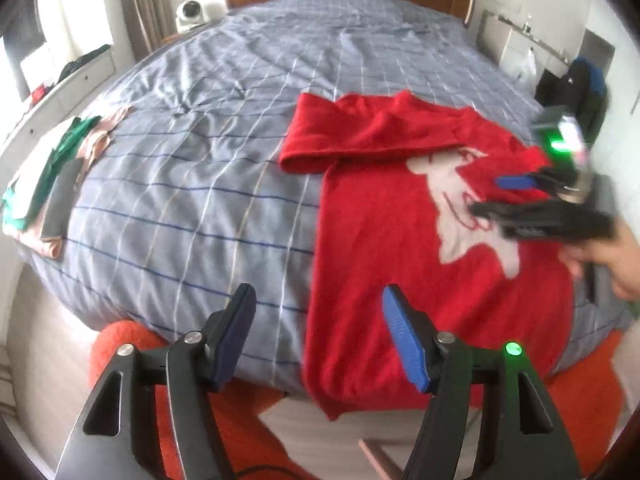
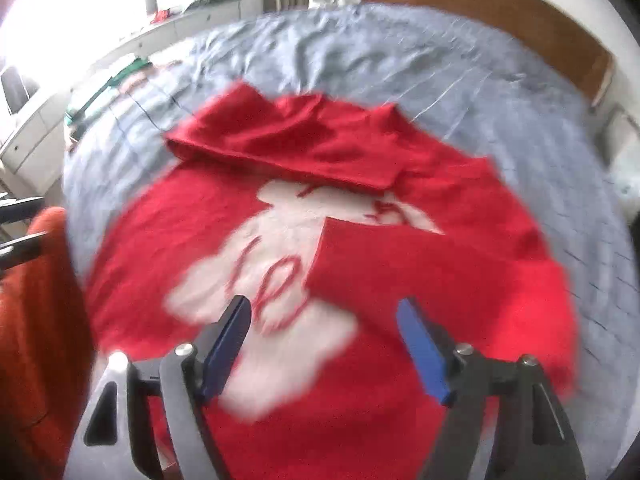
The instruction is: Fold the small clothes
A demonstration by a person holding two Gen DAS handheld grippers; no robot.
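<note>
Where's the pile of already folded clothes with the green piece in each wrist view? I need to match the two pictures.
Left wrist view: the folded pile lies at the far left edge of the bed.
Right wrist view: the same pile shows small and blurred at upper left.
Shared landmark: the red sweater, with the pile to its left.

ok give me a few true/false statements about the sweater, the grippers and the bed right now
1. The red sweater lies on the bed. True.
2. The left gripper is clamped on the sweater. False: its jaws are open with nothing between them.
3. Both sleeves are folded in over the front. True.
4. The right gripper holds a sleeve. False: it is open and empty.
5. A pile of other clothes sits at the bed's edge. True.
</note>
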